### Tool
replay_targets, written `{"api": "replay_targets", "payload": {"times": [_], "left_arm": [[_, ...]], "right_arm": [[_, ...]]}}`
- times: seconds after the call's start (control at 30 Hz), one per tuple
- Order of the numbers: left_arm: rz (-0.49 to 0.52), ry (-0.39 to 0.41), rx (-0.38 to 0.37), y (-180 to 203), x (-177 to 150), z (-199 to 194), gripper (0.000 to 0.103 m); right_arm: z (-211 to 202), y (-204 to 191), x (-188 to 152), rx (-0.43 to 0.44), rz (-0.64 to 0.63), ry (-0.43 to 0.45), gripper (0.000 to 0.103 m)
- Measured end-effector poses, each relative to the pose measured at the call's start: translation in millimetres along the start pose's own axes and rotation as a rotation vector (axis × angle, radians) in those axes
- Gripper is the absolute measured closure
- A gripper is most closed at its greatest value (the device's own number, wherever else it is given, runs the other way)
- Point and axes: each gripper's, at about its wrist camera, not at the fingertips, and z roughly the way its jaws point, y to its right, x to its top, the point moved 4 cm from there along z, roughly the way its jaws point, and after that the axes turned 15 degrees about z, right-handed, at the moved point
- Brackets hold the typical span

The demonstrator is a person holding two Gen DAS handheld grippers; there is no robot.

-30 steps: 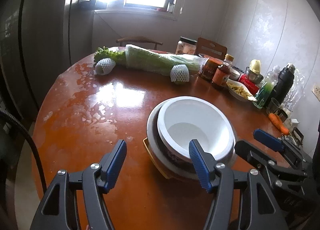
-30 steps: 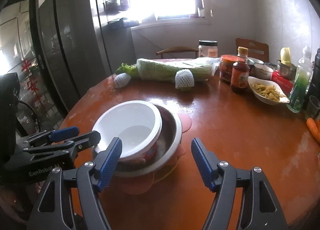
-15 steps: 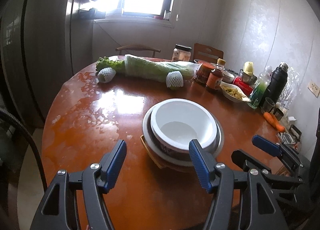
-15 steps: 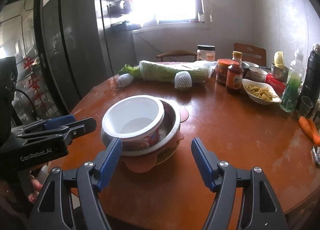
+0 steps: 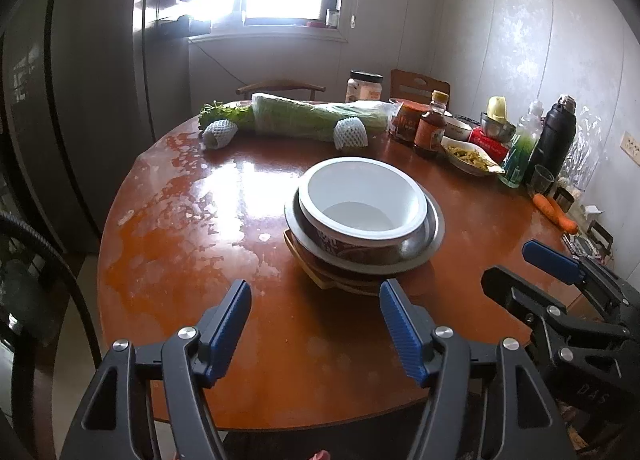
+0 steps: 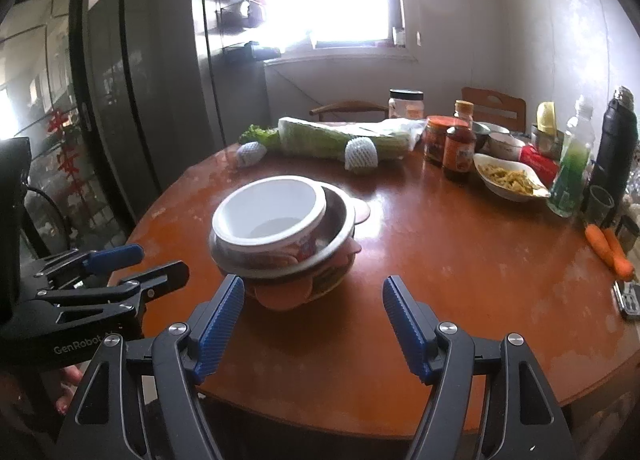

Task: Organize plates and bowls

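Note:
A white bowl (image 5: 362,199) sits nested in a steel bowl (image 5: 432,225) on top of further dishes, forming one stack in the middle of the round brown table (image 5: 180,244). The stack also shows in the right wrist view, white bowl (image 6: 270,211) inside the steel bowl (image 6: 340,219) above a patterned bowl (image 6: 320,280). My left gripper (image 5: 316,324) is open and empty, near the table's front edge, short of the stack. My right gripper (image 6: 312,320) is open and empty, also short of the stack. Each gripper shows in the other's view, the right one (image 5: 532,272) and the left one (image 6: 132,264).
At the back lie a wrapped cabbage (image 5: 316,119) and two net-wrapped fruits (image 5: 350,133). On the right stand sauce jars (image 5: 430,127), a dish of food (image 5: 470,155), a green bottle (image 5: 520,151), a black flask (image 5: 554,139) and carrots (image 5: 554,213). A dark fridge (image 6: 140,99) stands left.
Both grippers have drawn back from the stack toward the table's near edge, open and empty. The stack has not moved.

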Motion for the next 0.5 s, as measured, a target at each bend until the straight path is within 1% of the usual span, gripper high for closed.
{"api": "replay_targets", "payload": {"times": [0.27, 0.4, 0.5], "left_arm": [[0.012, -0.016, 0.017, 9.4, -7.6, 1.4, 0.036], [0.018, -0.027, -0.002, 16.2, -13.2, 3.7, 0.036], [0.028, -0.033, -0.001, 18.8, -15.0, 4.6, 0.036]], "right_arm": [[-4.1, 2.3, -6.9, -0.009, 0.001, 0.001, 0.029], [-2.2, 2.6, -11.0, -0.018, -0.002, -0.005, 0.029], [-1.0, 1.9, -13.5, -0.022, 0.001, -0.01, 0.029]]}}
